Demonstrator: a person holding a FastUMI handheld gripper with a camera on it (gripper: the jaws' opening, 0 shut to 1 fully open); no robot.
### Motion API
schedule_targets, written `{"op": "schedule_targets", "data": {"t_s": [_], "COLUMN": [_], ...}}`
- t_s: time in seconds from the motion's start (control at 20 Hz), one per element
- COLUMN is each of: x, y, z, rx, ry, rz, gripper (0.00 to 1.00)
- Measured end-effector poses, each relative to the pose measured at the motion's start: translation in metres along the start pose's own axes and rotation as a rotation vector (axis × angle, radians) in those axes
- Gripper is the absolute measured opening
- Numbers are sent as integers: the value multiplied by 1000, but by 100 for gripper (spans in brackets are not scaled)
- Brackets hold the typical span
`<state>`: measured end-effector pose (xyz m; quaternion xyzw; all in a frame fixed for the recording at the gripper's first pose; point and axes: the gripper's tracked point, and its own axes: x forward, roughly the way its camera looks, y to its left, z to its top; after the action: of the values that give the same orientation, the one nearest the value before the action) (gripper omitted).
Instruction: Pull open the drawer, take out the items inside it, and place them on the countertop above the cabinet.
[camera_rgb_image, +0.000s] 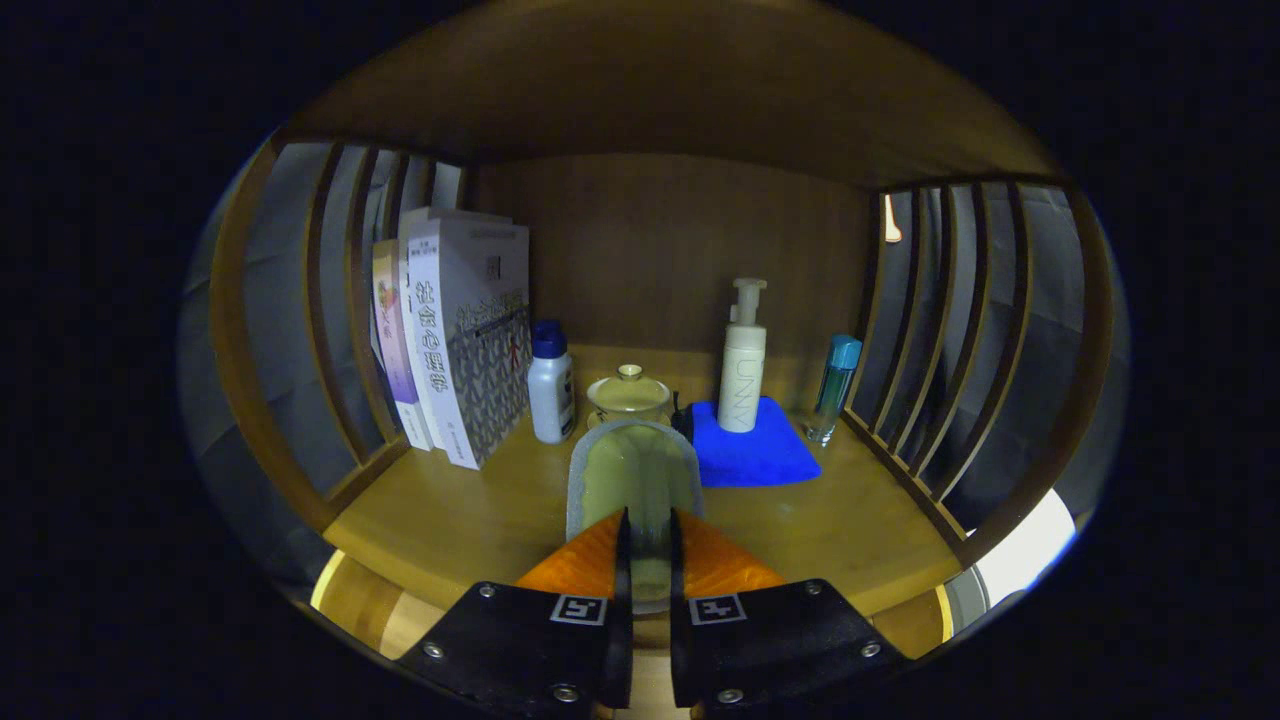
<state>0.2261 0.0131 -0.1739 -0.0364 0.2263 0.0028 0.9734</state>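
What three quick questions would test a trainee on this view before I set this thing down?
1. True or false: the claw is shut on the green pad.
2. The pump bottle stands on: A) the blue cloth; B) a plate; C) bare wood.
3. What stands between the books and the lidded cup?

Key: 1 true, both fingers press on it. 2 A. 3 the white bottle with a blue cap.
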Motion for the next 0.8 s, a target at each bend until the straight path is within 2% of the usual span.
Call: {"op": "schedule_targets", "data": {"t_s": [0.2, 0.7, 0.8], "x": [16, 30, 26], "y": [0, -8, -10], "z": [-8, -21, -21], "rx": [-42, 23, 70], "ry": [20, 63, 44], "rz": [-4, 19, 29], "gripper": [19, 28, 39]}}
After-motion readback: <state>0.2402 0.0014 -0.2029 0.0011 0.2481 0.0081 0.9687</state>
